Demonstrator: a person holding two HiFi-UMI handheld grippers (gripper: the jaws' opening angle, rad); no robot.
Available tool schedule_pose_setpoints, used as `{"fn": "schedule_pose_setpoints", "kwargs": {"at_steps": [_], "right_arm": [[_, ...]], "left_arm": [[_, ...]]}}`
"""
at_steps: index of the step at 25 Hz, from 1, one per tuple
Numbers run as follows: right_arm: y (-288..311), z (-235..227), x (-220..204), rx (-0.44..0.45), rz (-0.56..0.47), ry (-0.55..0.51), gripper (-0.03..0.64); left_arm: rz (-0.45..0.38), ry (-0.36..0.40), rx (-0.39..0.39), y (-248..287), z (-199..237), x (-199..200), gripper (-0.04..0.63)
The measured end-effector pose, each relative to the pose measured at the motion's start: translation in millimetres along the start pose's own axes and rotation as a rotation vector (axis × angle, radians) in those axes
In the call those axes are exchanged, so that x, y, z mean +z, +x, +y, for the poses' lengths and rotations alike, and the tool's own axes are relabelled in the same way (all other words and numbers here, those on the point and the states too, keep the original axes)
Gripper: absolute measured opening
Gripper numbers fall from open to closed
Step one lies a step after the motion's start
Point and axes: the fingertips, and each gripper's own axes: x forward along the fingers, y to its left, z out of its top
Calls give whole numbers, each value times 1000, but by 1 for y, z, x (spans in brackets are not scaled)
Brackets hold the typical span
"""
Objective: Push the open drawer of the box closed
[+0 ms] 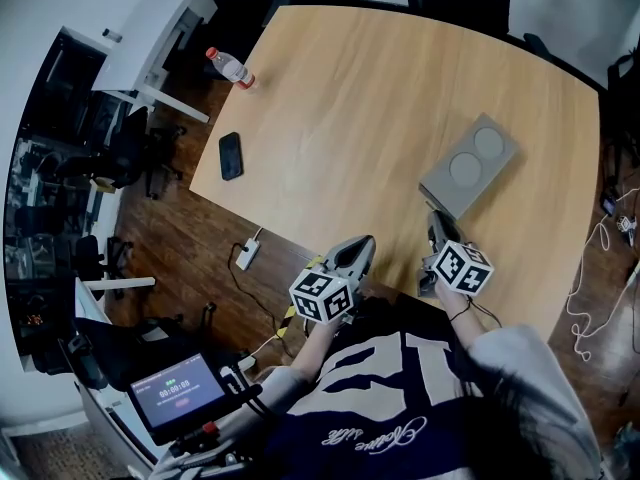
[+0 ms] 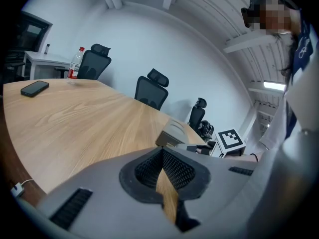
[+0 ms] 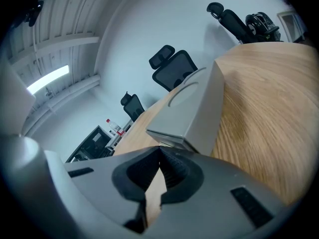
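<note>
Right gripper (image 1: 435,226) jaws together, empty, just before grey box (image 1: 468,165). Left gripper (image 1: 360,250) also shut and empty. Risk I see: off-centre push on drawer (image 3: 168,142) could slide or turn whole box.

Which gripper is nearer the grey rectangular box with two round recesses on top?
The right gripper: its tips sit just short of the grey rectangular box; the left gripper is farther off, at the edge of the wooden table.
</note>
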Motion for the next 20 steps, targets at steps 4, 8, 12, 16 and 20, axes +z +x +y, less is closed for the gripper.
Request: {"fn": "schedule_pose_setpoints", "kwargs": {"at_steps": [4,8,12,16,20], "right_arm": [[1,1,-2,-2,11,-34,-3],[-2,5,-8,-31,48,-180,-3],[-14,12,-16,-11,51,-188,-3],[-28,34,-20,22,35,-225,-3],[-45,68,-25,77,7,-307,-3]], "left_arm": [[-11,-9,21,-6,4,0,2],[-8,-15,28,-11,6,-8,2],[-12,-11,9,-16,-1,-13,2],[-20,6,-14,-28,-6,-17,2],[-32,28,-28,-48,-10,-23,2]]}}
